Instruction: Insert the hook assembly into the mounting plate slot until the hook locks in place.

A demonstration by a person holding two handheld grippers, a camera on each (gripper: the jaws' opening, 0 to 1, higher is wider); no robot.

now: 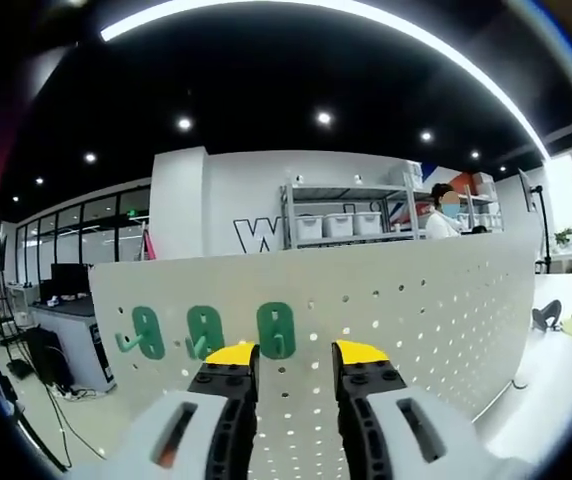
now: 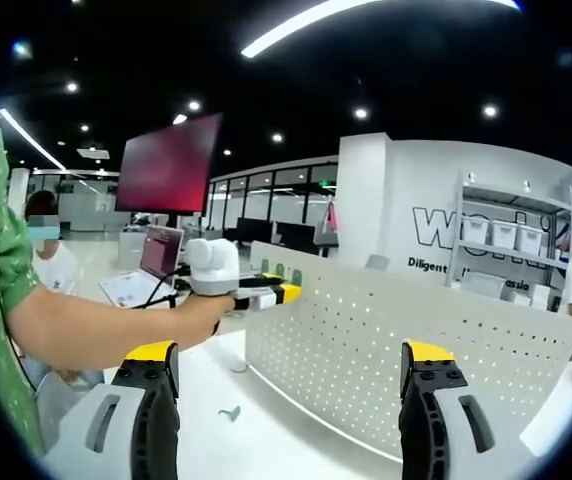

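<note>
Behind the bench (image 2: 266, 440) I saw a metal shelving unit (image 1: 351, 210) carrying white bins (image 1: 338, 225), a dark red monitor (image 2: 171, 163) above an open laptop (image 2: 158, 255), and recessed ceiling lights (image 1: 323, 118).

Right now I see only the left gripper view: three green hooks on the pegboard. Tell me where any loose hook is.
Observer: In the right gripper view, what looks like a small green hook lies on the white table, in front of the pegboard.
Operator: Report the right tool.
Observer: The right tool is wide open, with nothing between its jaws.
Operator: Give my left tool's position.
Observer: The left tool is at the pegboard's upper left corner, held by a hand.
</note>
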